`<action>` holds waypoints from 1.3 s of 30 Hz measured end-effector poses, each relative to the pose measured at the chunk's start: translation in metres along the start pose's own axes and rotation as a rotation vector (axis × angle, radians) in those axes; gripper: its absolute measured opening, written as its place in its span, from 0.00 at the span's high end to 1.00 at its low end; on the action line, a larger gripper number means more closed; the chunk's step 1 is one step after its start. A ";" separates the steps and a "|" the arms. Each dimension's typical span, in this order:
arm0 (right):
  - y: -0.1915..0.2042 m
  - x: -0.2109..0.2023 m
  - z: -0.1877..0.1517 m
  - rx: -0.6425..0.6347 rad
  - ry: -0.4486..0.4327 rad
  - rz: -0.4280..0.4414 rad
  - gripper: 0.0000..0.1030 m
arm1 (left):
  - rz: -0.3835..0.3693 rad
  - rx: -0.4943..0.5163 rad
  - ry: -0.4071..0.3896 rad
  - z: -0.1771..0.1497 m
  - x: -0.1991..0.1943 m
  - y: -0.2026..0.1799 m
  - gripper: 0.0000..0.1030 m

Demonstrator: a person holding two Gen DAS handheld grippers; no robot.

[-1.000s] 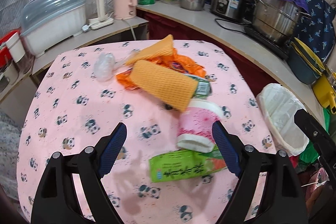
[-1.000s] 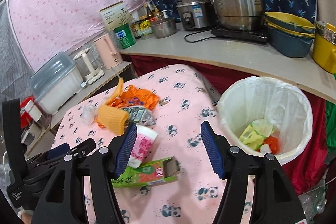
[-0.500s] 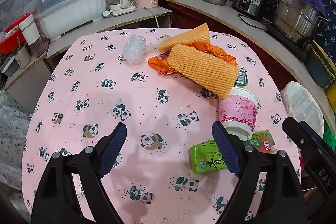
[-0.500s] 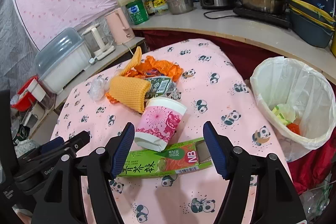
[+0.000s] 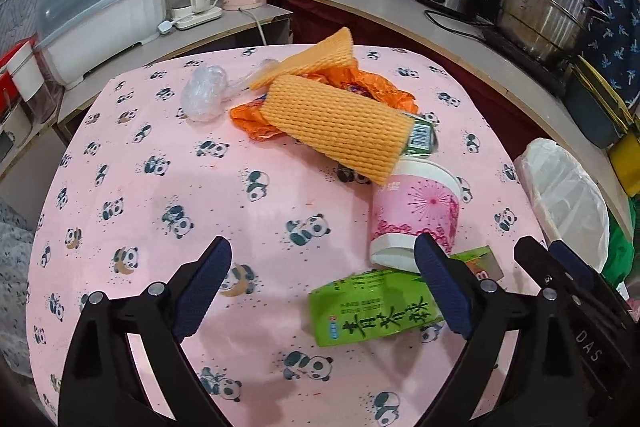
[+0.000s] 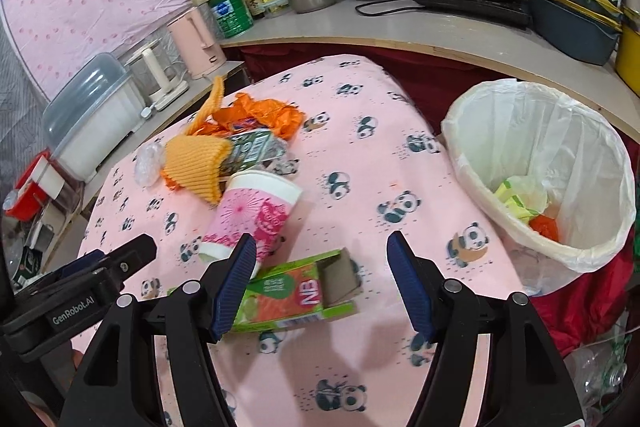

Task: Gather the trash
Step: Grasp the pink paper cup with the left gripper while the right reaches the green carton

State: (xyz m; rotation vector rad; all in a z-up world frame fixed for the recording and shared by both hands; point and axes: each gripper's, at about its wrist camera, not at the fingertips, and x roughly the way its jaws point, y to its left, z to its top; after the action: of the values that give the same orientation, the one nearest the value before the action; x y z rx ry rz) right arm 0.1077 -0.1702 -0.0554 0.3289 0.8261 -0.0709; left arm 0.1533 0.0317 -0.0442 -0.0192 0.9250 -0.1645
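While you held both grippers over the near part of the table (image 5: pixel 132 163), neither one had hold of anything. Your left gripper (image 5: pixel 322 291) stood wide apart, its jaws having just been opening further, with bare panda-print cloth between them and the green carton (image 5: pixel 372 311) lying partly behind its right finger (image 5: pixel 440 287); whether that finger touched the carton I cannot tell. Your right gripper (image 6: pixel 322 283) stood parted too, and the orange open end of that same carton (image 6: pixel 296 293) lay between its fingers without either pad pressing on it.

The carton lay flat near the table's near edge, toward the right side. Just beyond it the pink paper cup (image 5: pixel 412 215) lay on its side, its base touching or overlapping the carton's far edge. Past the cup, around the middle of the table, sat the heap: a yellow foam net sleeve (image 5: pixel 336 127) resting across an orange wrapper (image 5: pixel 372 87) and a dark printed packet (image 6: pixel 252 149), with a second foam piece (image 5: pixel 312 59) propped behind. A crumpled clear plastic bag (image 5: pixel 202 95) lay just left of the heap, toward the far left corner.

The bin (image 6: pixel 500 119), lined with white plastic, stood off the table's right edge, with yellow-green and orange scraps already at its bottom.
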 end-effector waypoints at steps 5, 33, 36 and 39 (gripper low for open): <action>-0.021 0.000 0.005 0.034 -0.008 -0.018 0.36 | -0.054 0.052 0.022 0.007 0.021 -0.032 0.11; -0.035 0.018 -0.003 0.066 0.032 -0.002 0.36 | -0.071 0.009 0.080 0.000 0.050 -0.036 0.28; -0.026 0.019 -0.011 0.048 0.047 0.012 0.36 | -0.057 -0.010 0.072 -0.005 0.039 -0.024 0.28; -0.019 0.022 -0.020 0.036 0.063 0.021 0.38 | -0.043 -0.026 0.068 -0.012 0.030 -0.012 0.28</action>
State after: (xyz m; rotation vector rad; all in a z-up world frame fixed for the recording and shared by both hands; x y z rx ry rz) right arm 0.1047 -0.1809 -0.0888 0.3755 0.8848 -0.0566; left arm 0.1601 0.0157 -0.0739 -0.0575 0.9949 -0.1939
